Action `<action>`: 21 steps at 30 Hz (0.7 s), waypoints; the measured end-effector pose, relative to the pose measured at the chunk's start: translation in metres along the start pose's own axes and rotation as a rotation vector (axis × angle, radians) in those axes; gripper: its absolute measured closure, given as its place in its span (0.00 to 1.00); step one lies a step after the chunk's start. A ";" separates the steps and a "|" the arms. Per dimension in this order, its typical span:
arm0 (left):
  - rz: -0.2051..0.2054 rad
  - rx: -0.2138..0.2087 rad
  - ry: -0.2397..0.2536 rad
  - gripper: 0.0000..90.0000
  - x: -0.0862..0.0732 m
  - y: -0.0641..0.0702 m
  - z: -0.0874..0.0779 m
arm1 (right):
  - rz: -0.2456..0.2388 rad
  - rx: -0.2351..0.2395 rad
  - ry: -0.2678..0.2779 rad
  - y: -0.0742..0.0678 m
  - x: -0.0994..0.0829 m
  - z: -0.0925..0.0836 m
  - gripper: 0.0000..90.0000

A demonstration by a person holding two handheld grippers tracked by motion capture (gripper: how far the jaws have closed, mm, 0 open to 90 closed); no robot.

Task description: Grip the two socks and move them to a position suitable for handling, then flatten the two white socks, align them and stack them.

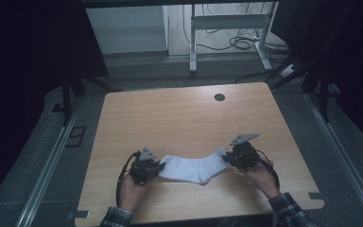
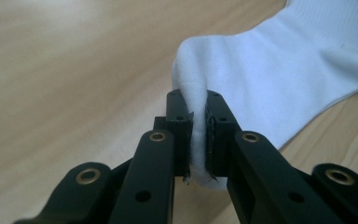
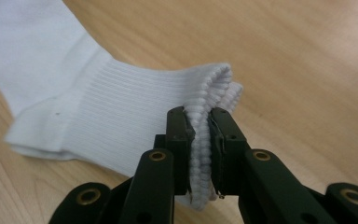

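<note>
A white sock (image 1: 194, 168) lies stretched across the near middle of the wooden table (image 1: 179, 113). My left gripper (image 1: 157, 168) is shut on the sock's toe end (image 2: 196, 93), the cloth pinched between its two black jaws. My right gripper (image 1: 227, 158) is shut on the ribbed cuff (image 3: 209, 93) at the other end. The sock (image 3: 74, 93) bends at the heel between the two grippers. A hand in a plaid sleeve holds each gripper.
A dark round hole (image 1: 220, 97) sits near the table's far edge. Beyond the table stand a white desk frame (image 1: 227, 28) and loose cables (image 1: 246, 42) on the floor. Metal rails (image 1: 47, 165) run along both sides.
</note>
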State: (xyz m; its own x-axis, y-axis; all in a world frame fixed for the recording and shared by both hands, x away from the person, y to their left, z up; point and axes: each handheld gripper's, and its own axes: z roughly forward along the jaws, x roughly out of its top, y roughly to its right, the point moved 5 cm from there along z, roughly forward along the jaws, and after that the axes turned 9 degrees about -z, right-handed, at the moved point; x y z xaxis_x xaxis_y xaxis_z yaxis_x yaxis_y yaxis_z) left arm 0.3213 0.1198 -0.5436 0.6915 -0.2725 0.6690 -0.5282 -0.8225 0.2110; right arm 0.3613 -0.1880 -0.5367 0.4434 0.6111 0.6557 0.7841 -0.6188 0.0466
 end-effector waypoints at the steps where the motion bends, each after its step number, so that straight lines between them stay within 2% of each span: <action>1: 0.004 0.008 0.009 0.92 0.005 -0.001 0.000 | 0.003 -0.004 0.007 0.002 0.003 -0.001 0.87; 4: 0.029 0.030 0.017 0.92 0.020 -0.005 0.002 | 0.019 -0.020 0.029 0.010 0.011 -0.002 0.87; 10: 0.036 0.061 0.025 0.92 0.043 -0.012 0.010 | 0.046 -0.046 0.050 0.026 0.023 0.004 0.87; 12: 0.036 0.068 0.024 0.92 0.047 -0.015 0.014 | 0.062 -0.058 0.055 0.033 0.027 0.008 0.87; 21: 0.030 0.122 0.009 0.91 0.054 -0.031 0.038 | 0.087 -0.088 0.056 0.048 0.032 0.022 0.86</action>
State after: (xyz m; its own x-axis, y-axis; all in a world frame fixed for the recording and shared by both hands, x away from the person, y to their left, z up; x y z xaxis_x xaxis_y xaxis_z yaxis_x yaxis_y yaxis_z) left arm 0.3932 0.1116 -0.5411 0.6714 -0.2941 0.6802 -0.4847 -0.8686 0.1028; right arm 0.4225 -0.1874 -0.5301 0.4813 0.5260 0.7012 0.7016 -0.7107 0.0515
